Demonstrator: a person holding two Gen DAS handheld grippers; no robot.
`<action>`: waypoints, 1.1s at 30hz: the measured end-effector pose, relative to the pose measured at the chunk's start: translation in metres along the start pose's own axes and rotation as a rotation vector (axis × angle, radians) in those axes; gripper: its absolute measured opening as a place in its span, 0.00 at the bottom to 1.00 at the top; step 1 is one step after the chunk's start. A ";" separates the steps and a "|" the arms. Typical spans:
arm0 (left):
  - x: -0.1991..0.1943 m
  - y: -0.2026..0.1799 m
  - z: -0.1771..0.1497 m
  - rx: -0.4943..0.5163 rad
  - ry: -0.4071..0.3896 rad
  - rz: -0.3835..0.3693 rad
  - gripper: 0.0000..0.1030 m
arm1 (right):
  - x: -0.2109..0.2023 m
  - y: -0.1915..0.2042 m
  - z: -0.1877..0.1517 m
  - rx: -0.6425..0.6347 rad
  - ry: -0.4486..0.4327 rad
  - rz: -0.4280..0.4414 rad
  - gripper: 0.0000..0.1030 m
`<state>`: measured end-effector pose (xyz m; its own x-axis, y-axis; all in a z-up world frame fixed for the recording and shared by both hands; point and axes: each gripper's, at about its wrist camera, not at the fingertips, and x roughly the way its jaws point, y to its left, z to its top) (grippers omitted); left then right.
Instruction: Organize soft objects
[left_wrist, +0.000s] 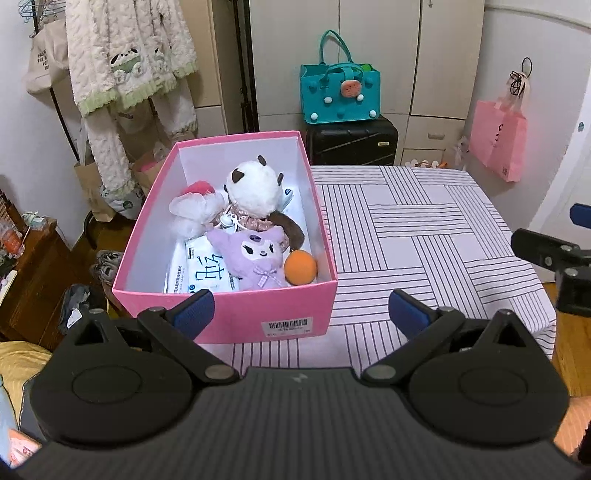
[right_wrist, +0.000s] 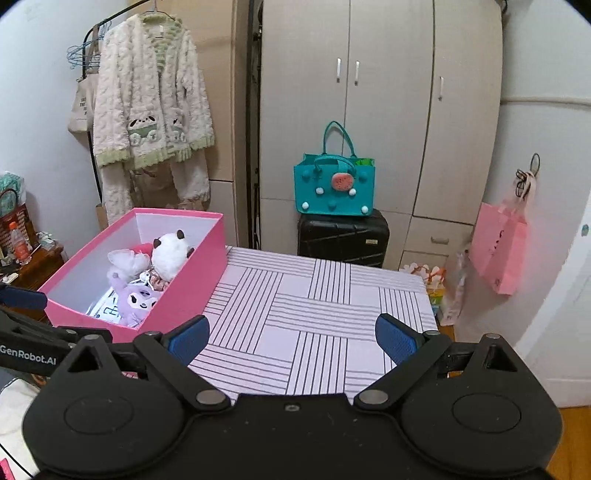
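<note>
A pink box (left_wrist: 236, 314) stands on the left part of the striped table (left_wrist: 424, 229). Inside lie a white panda plush (left_wrist: 253, 188), a purple plush (left_wrist: 255, 258), an orange ball (left_wrist: 300, 266), a pink-and-white plush (left_wrist: 195, 206) and white tissue packs (left_wrist: 199, 273). My left gripper (left_wrist: 301, 312) is open and empty, just in front of the box's near wall. My right gripper (right_wrist: 291, 338) is open and empty over the table's front, right of the box (right_wrist: 184, 291). The panda plush (right_wrist: 168, 254) and purple plush (right_wrist: 135, 301) show there too.
A teal bag (right_wrist: 334, 188) sits on a black suitcase (right_wrist: 343, 236) behind the table, before a wardrobe. A fluffy robe (right_wrist: 151, 103) hangs at back left. A pink bag (right_wrist: 498, 247) hangs on the right wall. A wooden cabinet (left_wrist: 26, 280) stands at left.
</note>
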<state>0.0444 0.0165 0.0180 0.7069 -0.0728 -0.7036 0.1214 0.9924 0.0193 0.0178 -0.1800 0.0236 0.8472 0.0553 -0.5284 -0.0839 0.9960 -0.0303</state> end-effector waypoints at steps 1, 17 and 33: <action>0.000 -0.001 0.000 0.002 0.000 0.003 0.99 | 0.000 -0.001 -0.001 0.005 0.005 0.001 0.95; -0.009 -0.011 -0.003 0.025 -0.018 0.027 0.99 | -0.009 0.000 -0.008 0.049 0.085 -0.025 0.96; -0.011 -0.013 -0.012 -0.025 -0.061 0.079 0.99 | -0.013 -0.004 -0.018 0.072 0.093 -0.064 0.96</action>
<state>0.0266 0.0053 0.0174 0.7545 0.0005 -0.6563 0.0470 0.9974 0.0549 -0.0026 -0.1865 0.0156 0.7972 -0.0121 -0.6036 0.0097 0.9999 -0.0072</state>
